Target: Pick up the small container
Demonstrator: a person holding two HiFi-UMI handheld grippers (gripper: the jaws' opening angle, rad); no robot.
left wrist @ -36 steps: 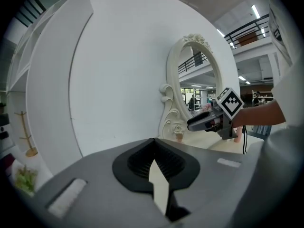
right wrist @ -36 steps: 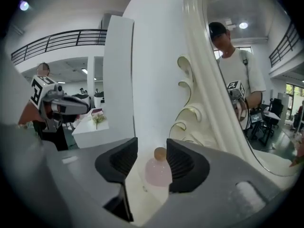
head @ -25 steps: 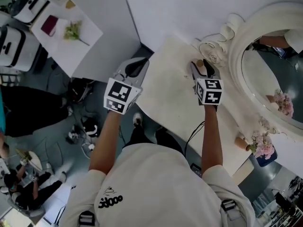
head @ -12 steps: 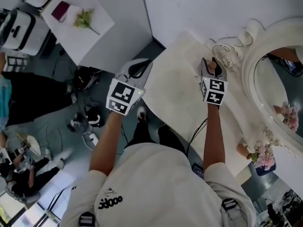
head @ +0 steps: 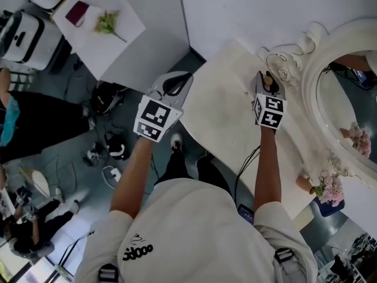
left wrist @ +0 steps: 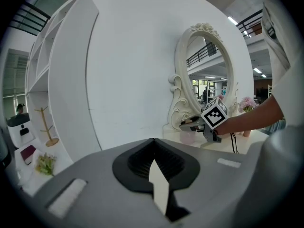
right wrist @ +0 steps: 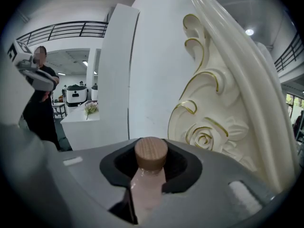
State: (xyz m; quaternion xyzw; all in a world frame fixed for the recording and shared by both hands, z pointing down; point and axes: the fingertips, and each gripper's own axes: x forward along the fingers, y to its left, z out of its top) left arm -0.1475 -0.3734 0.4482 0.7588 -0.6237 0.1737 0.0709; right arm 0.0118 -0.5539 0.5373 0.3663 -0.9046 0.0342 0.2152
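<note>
While the right gripper [head: 265, 86] has its jaws closing around the pink wooden-capped bottle [right wrist: 148, 186], uneven contact could topple it. The left gripper [head: 172, 84] has its jaws together, empty.

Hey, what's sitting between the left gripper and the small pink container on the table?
Nothing: the head view shows only bare tabletop between the left gripper and the small pink container, which stands between the right gripper's closing jaws.
</note>
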